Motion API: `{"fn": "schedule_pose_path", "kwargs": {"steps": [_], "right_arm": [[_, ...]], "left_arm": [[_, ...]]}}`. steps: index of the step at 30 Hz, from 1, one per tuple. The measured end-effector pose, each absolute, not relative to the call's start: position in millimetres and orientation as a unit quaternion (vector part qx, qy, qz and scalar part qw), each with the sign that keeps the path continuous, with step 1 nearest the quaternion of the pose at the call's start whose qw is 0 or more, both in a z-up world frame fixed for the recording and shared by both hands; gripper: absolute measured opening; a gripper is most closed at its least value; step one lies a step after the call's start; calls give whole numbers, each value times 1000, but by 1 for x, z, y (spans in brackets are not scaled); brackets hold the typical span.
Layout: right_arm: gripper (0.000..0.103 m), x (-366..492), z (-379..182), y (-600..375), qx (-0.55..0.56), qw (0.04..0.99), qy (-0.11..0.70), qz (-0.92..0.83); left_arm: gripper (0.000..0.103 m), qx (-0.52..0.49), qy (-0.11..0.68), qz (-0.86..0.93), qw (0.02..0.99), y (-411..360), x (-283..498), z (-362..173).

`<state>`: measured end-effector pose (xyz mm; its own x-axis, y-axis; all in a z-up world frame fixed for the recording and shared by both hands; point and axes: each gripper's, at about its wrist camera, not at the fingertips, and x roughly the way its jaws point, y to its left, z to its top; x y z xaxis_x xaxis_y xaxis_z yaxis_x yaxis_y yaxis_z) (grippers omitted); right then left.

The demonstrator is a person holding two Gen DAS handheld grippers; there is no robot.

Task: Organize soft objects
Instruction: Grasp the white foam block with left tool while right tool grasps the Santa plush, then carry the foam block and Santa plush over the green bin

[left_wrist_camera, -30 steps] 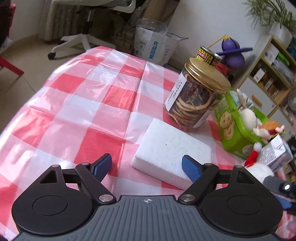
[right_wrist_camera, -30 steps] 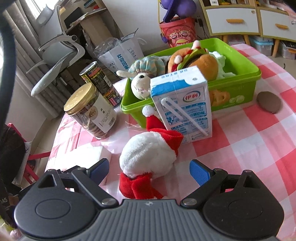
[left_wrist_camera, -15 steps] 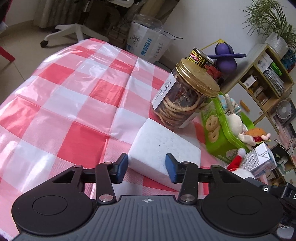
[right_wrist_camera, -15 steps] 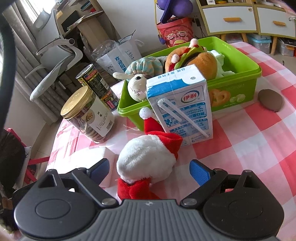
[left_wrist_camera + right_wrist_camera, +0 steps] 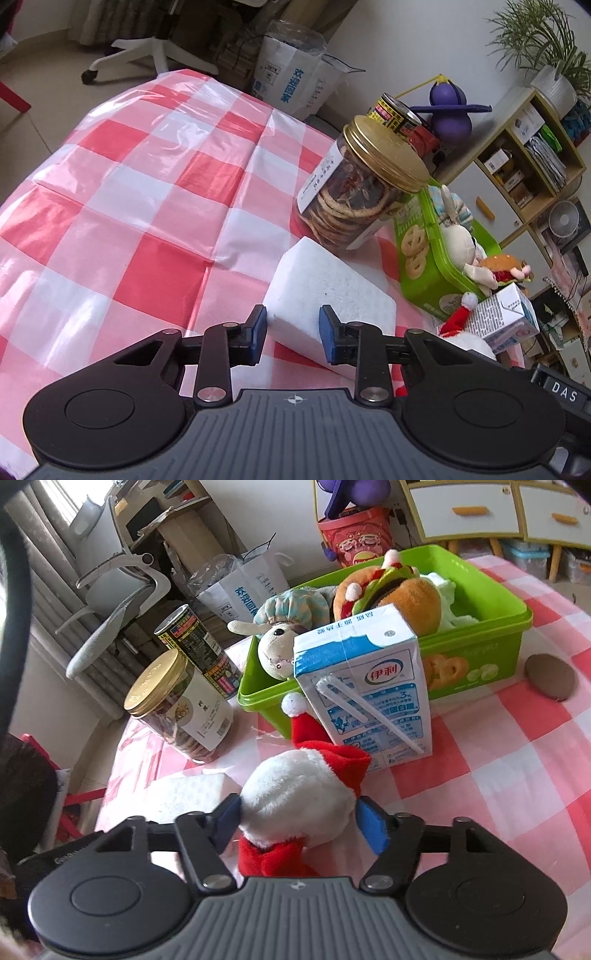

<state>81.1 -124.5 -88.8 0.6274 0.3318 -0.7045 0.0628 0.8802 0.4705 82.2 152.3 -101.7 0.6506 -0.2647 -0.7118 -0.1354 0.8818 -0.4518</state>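
My left gripper (image 5: 291,328) is shut on the near corner of a white sponge block (image 5: 332,291) that lies on the checked tablecloth. My right gripper (image 5: 297,821) is shut on a white plush snowman with a red hat and scarf (image 5: 299,797), its blue pads (image 5: 373,827) pressing both sides. A green bin (image 5: 476,653) behind holds a rabbit plush (image 5: 277,646), a burger plush (image 5: 391,590) and other soft toys. The bin also shows at the right of the left wrist view (image 5: 424,254).
A milk carton (image 5: 369,690) stands between the snowman and the bin. A gold-lidded cookie jar (image 5: 177,709) and a tall can (image 5: 199,646) stand left of the bin. A brown flat stone (image 5: 550,681) lies to the right. An office chair and paper bags stand beyond the table.
Both grippers have closed: the left onto the corner of the sponge, the right onto the snowman. Both moved forward a little.
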Motion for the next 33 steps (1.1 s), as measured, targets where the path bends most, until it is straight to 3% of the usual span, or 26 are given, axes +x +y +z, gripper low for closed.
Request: {"fn": "schedule_pose_path", "kwargs": {"steps": [3, 8, 33], "right_arm": [[35, 81, -88, -127, 242, 866, 428, 89], [30, 81, -85, -130, 242, 862, 434, 103], [29, 40, -52, -214, 308, 821, 470, 99]], "left_arm": [[28, -241, 419, -41, 875, 150, 81, -99], [27, -240, 423, -44, 872, 147, 79, -96], [25, -232, 432, -93, 866, 113, 53, -67]]}}
